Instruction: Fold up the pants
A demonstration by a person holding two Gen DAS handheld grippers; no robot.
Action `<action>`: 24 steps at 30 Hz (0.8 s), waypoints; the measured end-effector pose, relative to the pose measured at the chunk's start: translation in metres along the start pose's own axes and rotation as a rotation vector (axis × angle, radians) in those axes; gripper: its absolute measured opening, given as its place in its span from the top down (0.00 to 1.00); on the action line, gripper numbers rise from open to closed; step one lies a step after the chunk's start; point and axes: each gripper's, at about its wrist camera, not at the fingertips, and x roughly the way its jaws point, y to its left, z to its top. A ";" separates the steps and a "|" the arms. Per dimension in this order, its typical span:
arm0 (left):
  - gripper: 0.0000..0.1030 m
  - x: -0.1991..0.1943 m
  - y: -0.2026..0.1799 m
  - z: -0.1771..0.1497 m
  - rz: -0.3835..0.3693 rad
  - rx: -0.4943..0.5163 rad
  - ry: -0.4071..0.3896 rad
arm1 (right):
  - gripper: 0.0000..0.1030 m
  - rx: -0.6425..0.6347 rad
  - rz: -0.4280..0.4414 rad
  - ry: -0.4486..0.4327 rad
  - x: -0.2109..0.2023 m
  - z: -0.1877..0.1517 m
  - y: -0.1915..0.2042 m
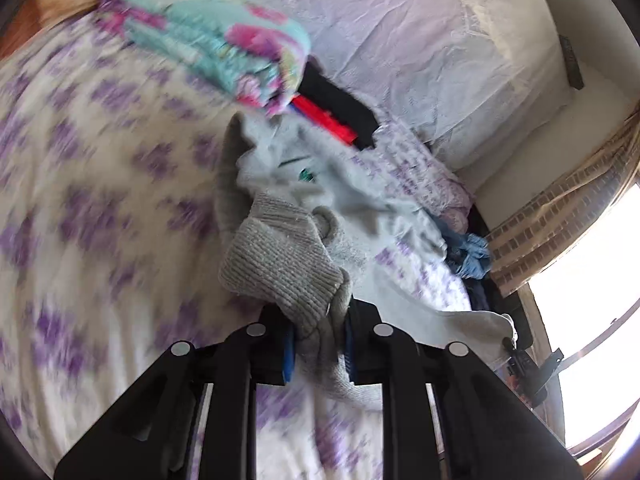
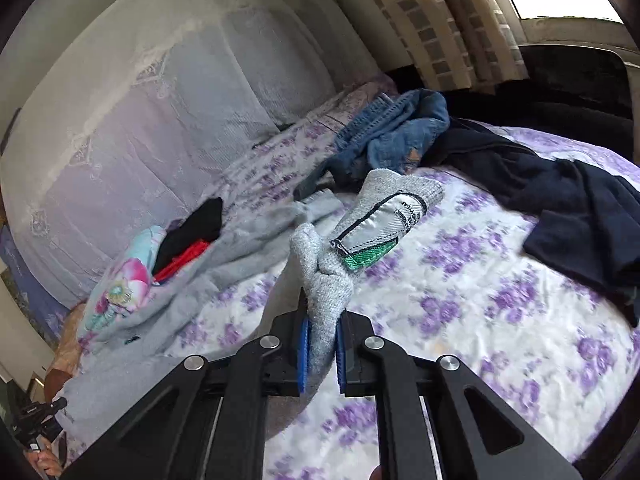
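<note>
Left gripper (image 1: 319,350): the two black fingers with blue pads (image 1: 289,354) are closed down on the light grey knit sweatpants (image 1: 280,256), with only the pinched fabric between them. The ribbed waistband is bunched just ahead of the fingertips; more grey cloth hangs below, between the fingers.

Right gripper (image 2: 322,346): its two fingers are clamped likewise on the same grey pants (image 2: 326,292), blue pads (image 2: 305,354) pressed to the cloth on both sides. Beyond the tips, the waistband is turned out, showing one white sewn-in label (image 2: 384,220) with a green tab.

The rest of the pants is draped ahead of the fingers and to their left, over the white bedspread with purple flowers (image 2: 500,320).

Counted in the right wrist view:
- one crumpled blue denim garment (image 2: 396,128), far ahead of the tips
- one dark navy garment (image 2: 560,196), ahead and to the right
- one folded turquoise floral-print cloth (image 2: 128,276), to the left
- one black and red folded item (image 2: 192,236) just beside it
- pale lace-covered pillows (image 2: 140,140) at the back; exact number cannot be told

The left wrist view is motion-blurred.
</note>
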 end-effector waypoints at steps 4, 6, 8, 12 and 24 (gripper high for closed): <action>0.65 0.013 0.056 -0.039 0.057 -0.162 0.084 | 0.44 0.001 -0.139 0.219 0.029 -0.040 -0.038; 0.55 -0.009 0.064 -0.034 0.019 -0.199 0.074 | 0.40 -0.010 -0.125 0.223 0.017 -0.047 -0.045; 0.38 -0.040 0.048 -0.021 0.149 -0.096 -0.025 | 0.20 -0.087 -0.181 0.175 -0.004 -0.040 -0.036; 0.18 -0.079 -0.006 0.008 0.393 0.186 -0.211 | 0.03 -0.271 -0.158 -0.030 -0.049 -0.013 0.008; 0.07 0.005 -0.065 0.084 0.426 0.626 -0.124 | 0.04 -0.879 0.192 0.045 0.009 0.012 0.199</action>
